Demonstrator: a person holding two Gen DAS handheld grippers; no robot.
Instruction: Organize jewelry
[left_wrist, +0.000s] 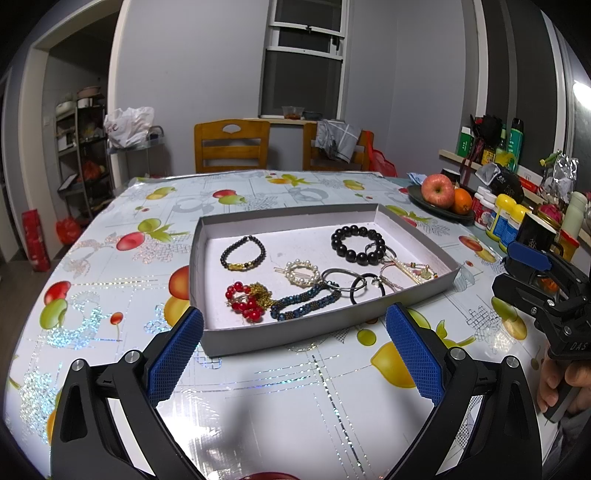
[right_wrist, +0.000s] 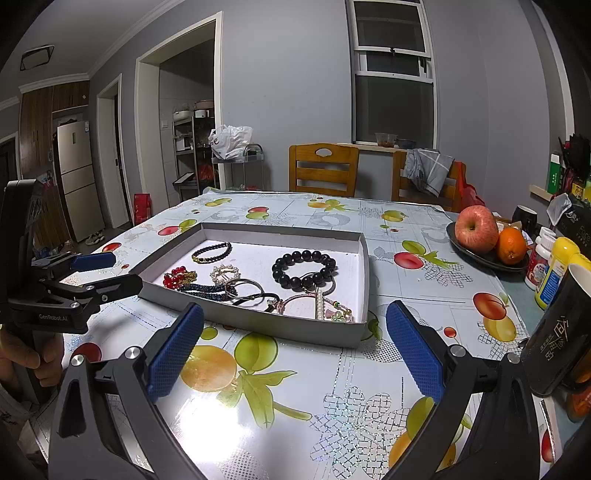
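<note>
A shallow grey cardboard tray with a white floor sits in the middle of a table covered by a glossy fruit-printed cloth. All the jewelry lies inside this tray. At the far left is a thin dark bead bracelet with gold pieces, and at the far right a bracelet of large round black beads. In the middle lies a ring-shaped white pearl hair clip. Near the front wall is a cluster of red beads on a gold chain, touching a thick blue-black beaded bracelet. To the right of these, several dark metal hoops overlap each other, and a pink cord piece with small charms reaches toward the right corner (the details there are too tangled to separate).

The left gripper hovers over the cloth just before the front wall of the tray; its blue textured pads stand wide apart and hold nothing. The right gripper is also spread wide and empty, near the front right corner of the tray. In the left wrist view it shows at the right edge, beside the tray.

On the right side of the table stand a dark plate with a red apple and an orange, yellow-capped bottles and a black mug.
</note>
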